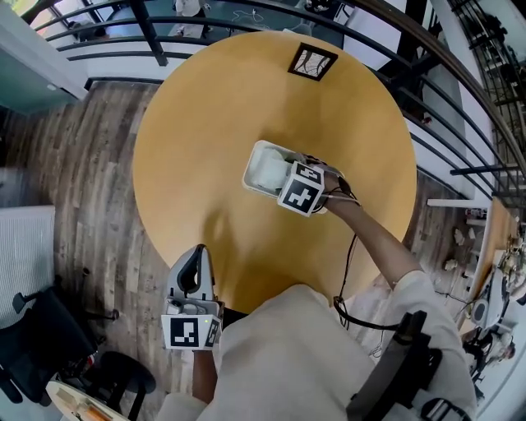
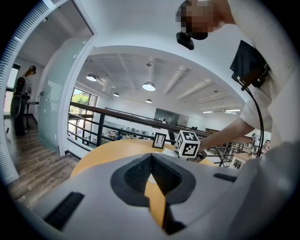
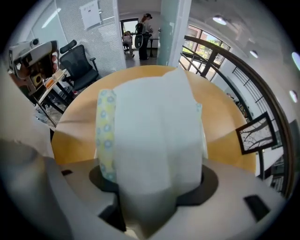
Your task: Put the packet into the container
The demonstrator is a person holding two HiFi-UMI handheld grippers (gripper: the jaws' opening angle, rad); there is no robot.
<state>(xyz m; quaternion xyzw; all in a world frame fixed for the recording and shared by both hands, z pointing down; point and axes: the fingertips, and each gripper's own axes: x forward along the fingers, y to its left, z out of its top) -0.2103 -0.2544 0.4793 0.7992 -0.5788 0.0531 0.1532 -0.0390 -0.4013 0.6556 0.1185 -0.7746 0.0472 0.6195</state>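
A white container stands in the middle of the round wooden table. My right gripper hangs over the container's right part, its marker cube hiding the jaws from the head view. In the right gripper view the white packet, with a yellow and blue patterned edge, fills the space between the jaws of the right gripper, which is shut on it. The container is hidden there. My left gripper rests at the table's near edge, its jaws together with nothing in them; the left gripper points across the table.
A black-framed marker card lies at the table's far edge. A dark railing curves behind the table. An office chair stands on the wood floor at lower left. A cable runs along the right forearm.
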